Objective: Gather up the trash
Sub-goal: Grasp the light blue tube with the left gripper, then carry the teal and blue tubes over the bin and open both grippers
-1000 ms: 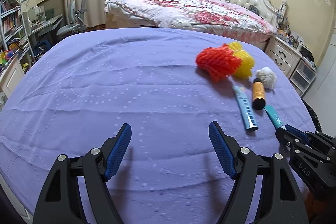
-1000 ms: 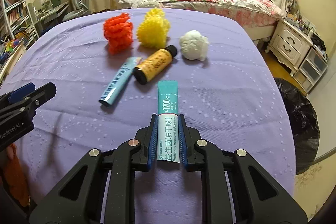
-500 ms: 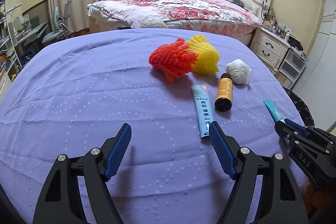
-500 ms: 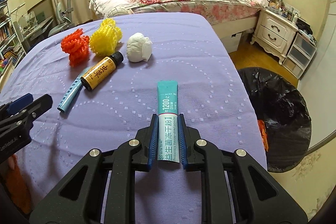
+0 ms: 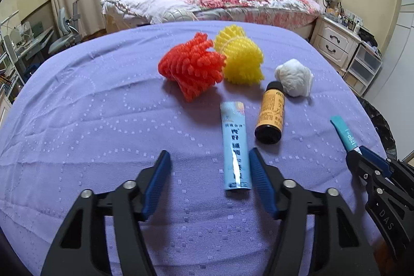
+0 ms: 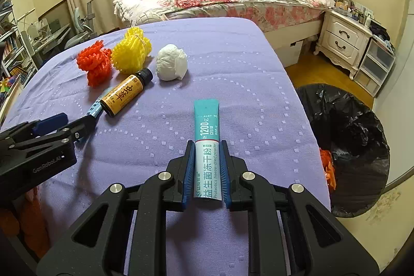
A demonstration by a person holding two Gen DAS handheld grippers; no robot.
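blue sachet between closing left gripper jaws — untouched

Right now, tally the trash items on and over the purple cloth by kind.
Foam nets: 2, red and yellow
Sachets: 2, pale blue and teal
Bottle: 1
Paper wad: 1
Total: 6

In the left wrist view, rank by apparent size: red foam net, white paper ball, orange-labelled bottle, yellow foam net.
1. Red foam net and yellow foam net: look alike; red partly overlaps yellow, so unranked.
2. Orange-labelled bottle: nearer the camera, which may flatter it.
3. White paper ball.
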